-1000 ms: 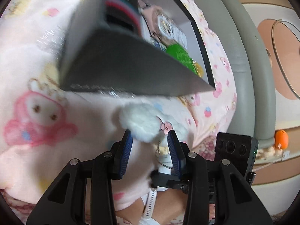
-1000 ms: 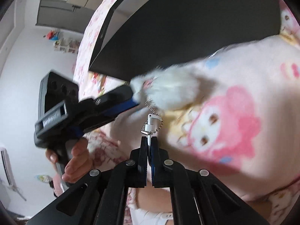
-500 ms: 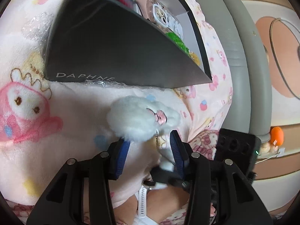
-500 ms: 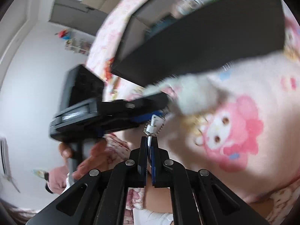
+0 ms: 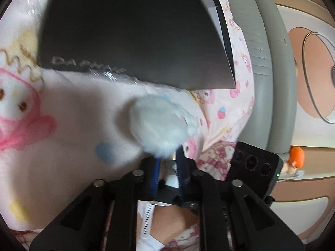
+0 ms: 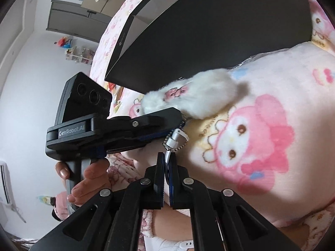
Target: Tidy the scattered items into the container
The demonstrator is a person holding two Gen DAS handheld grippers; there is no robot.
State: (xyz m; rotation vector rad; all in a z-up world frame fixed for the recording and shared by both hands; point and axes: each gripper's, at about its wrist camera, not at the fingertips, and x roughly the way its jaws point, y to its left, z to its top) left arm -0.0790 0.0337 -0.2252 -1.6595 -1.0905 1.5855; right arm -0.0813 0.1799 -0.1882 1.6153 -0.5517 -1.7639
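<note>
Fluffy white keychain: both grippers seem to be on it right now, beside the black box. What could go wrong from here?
1. The left gripper, whose jaws have just closed, pinches only the bottom edge of the fluffy white keychain; fur may slip out on lifting.
2. The right gripper is shut on the white strap; pulling apart could strain the ball chain.
3. The black box wall rises close behind; a low lift may snag it.
</note>
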